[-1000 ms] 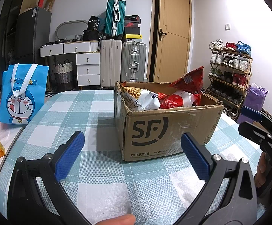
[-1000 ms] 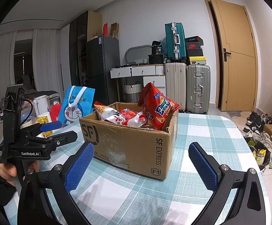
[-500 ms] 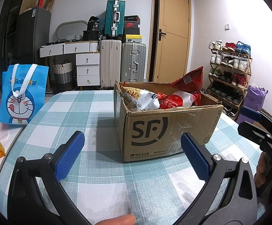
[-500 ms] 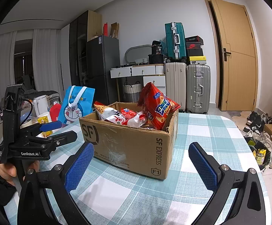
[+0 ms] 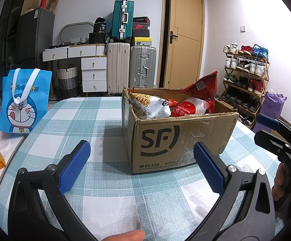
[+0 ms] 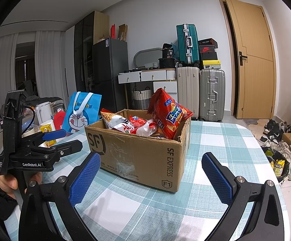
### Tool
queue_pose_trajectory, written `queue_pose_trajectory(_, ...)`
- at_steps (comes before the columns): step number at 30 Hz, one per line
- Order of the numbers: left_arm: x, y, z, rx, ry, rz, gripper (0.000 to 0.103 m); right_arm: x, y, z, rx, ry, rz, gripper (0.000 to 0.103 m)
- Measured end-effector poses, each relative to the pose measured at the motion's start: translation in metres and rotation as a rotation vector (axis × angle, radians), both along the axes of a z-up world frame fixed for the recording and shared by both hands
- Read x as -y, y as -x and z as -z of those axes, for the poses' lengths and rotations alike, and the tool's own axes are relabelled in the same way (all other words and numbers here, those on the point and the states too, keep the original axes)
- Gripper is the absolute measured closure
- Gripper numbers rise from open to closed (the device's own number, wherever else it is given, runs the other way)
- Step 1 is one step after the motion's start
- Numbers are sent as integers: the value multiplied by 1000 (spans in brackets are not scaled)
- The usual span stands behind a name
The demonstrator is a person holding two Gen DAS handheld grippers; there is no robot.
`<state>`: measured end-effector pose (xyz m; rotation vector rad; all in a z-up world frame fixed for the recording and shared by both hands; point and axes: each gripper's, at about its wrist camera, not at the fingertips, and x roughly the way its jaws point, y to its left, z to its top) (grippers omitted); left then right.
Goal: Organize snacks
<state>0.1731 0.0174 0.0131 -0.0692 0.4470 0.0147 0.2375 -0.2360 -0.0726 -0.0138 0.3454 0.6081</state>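
Sitting mid-table on the checked cloth (image 5: 97,124), the cardboard box (image 5: 177,140) printed "SF", "95338" and "SF EXPRESS" holds snack bags, a red "Crisp" bag (image 6: 170,116) tallest. Left gripper (image 5: 141,160) and right gripper (image 6: 151,172) hover near it, both spread, empty. A Doraemon bag (image 5: 25,102) stands far left.

Counts: one cardboard box (image 6: 137,150) on one checked table (image 6: 215,140), at least three snack bags (image 6: 168,116) showing inside it. One blue tote bag (image 5: 25,102), three suitcases (image 5: 142,66), one door (image 5: 185,36), one shoe rack (image 5: 245,74).
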Motion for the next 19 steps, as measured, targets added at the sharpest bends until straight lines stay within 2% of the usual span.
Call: queue_pose_trajectory(19, 0, 1, 0, 5, 1, 4, 0, -1, 0, 0, -1, 1, -1, 0)
